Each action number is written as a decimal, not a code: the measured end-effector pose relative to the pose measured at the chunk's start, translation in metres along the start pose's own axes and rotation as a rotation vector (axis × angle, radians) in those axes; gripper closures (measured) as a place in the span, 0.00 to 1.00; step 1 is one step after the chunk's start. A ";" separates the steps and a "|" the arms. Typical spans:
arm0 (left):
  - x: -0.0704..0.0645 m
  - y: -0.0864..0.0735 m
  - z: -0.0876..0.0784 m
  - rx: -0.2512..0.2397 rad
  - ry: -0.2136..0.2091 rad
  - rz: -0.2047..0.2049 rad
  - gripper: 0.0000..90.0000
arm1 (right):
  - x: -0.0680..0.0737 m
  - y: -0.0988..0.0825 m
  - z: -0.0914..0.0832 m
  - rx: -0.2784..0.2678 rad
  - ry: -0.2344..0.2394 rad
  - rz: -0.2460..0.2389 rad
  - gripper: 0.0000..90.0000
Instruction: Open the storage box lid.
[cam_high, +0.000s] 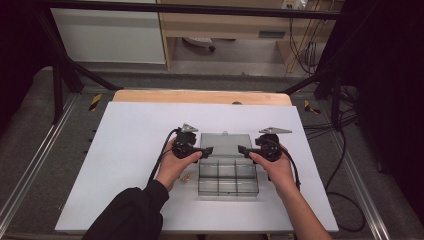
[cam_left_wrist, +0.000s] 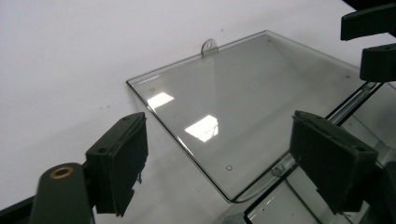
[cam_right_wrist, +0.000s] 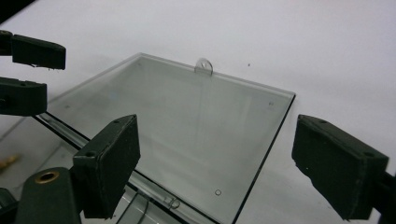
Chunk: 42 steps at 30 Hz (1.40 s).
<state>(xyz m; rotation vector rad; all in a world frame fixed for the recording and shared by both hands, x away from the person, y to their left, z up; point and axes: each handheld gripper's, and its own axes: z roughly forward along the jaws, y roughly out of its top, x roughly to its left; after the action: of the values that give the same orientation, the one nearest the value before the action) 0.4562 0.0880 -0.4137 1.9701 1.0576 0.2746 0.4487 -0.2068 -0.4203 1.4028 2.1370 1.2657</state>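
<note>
A: The left gripper (cam_left_wrist: 219, 163) has its jaws spread wide with nothing pressed between them; the lid's (cam_left_wrist: 243, 107) near corner lies in the gap, untouched. How does the other side stand?

B: The same. The right gripper (cam_right_wrist: 215, 168) holds its jaws wide apart too, gripping nothing, with the lid's opposite corner below and between them.

A: And the lid itself?

B: Swung fully open and lying flat on the white surface (cam_high: 135, 150), with its small tab (cam_right_wrist: 204, 66) at the far edge. It is joined along the hinge to the clear box (cam_high: 228, 176), which sits nearer the person.

A: From the high view, where do the hands sit?

B: The left hand (cam_high: 175, 165) is at the box's left side, the right hand (cam_high: 275, 167) at its right, and each gripper's jaws point inward at the hinge line. A small brass-coloured piece (cam_high: 186, 178) lies on the surface just left of the box; what it is I cannot tell.
</note>
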 end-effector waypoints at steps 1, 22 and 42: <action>-0.001 0.000 -0.003 -0.009 0.004 0.012 0.19 | 0.000 0.000 -0.004 -0.016 0.000 -0.007 0.16; -0.007 -0.046 -0.075 -0.135 0.079 0.086 0.13 | 0.008 -0.037 -0.073 -0.196 -0.074 -0.024 0.05; -0.019 -0.089 -0.075 0.074 0.071 0.224 0.22 | -0.008 -0.088 -0.104 -0.114 -0.102 -0.011 0.06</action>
<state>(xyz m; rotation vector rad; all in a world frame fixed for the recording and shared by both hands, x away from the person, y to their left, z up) 0.3525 0.1418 -0.4334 2.1620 0.9026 0.4348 0.3333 -0.2794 -0.4321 1.3767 1.9715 1.2627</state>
